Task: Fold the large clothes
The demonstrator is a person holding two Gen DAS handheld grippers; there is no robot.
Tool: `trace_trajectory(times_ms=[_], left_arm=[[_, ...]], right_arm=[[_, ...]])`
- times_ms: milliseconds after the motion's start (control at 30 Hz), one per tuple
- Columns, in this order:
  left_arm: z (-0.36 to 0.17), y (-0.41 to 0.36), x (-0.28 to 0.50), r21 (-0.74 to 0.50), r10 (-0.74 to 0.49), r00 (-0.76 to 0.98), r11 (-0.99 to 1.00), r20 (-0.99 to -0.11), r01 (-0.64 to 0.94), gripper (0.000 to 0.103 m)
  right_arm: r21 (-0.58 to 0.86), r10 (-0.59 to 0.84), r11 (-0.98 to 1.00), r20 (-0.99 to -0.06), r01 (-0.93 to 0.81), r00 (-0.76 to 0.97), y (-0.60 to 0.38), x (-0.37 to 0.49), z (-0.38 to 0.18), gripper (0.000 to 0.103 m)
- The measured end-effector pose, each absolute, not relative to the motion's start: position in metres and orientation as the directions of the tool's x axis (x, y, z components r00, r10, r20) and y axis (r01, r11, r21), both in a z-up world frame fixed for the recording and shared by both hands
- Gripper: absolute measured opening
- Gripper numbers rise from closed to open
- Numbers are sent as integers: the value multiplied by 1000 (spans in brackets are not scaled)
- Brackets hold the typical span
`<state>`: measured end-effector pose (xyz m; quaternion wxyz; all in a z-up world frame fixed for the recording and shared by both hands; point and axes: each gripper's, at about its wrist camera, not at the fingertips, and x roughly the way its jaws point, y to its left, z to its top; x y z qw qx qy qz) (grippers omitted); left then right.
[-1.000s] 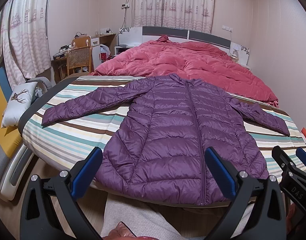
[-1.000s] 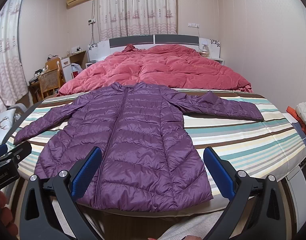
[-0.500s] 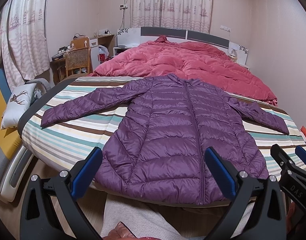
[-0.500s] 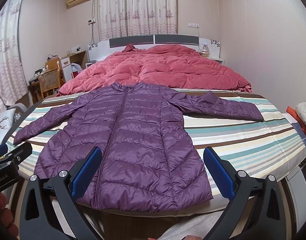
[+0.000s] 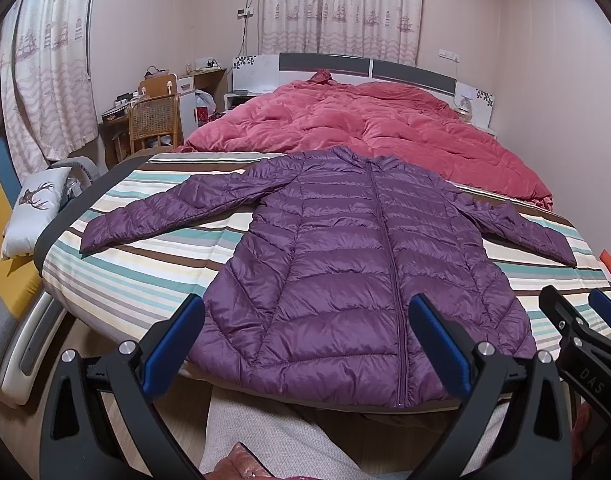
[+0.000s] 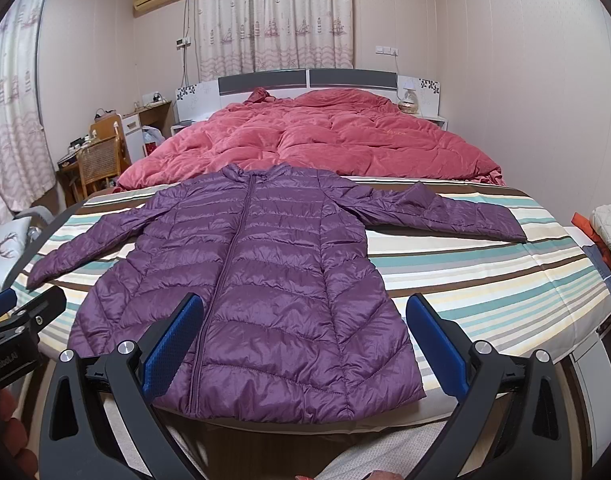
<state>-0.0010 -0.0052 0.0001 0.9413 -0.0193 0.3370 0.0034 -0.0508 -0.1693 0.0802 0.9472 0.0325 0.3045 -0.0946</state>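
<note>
The long purple quilted down jacket (image 5: pixel 361 264) lay flat and zipped, front up, sleeves spread to both sides, on the striped sheet (image 5: pixel 137 280) at the foot of the bed, its hem at the near edge. Both the left tool (image 5: pixel 305 340) and the right tool (image 6: pixel 301 340) were released, jaws wide, holding nothing. I judged no fold was started; it seemed best to pinch one sleeve cuff firmly, because the shiny fabric looked slippery, and lay it across the chest.
</note>
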Motion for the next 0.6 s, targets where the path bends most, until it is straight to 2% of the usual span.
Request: trace_trajectory(times_ms=[600], left_arm=[[-3,-8,1,-31,-9,770,999,-638,-13,101]], right_arm=[[4,-160,980,-587,200,794,-168,-51,78,100]])
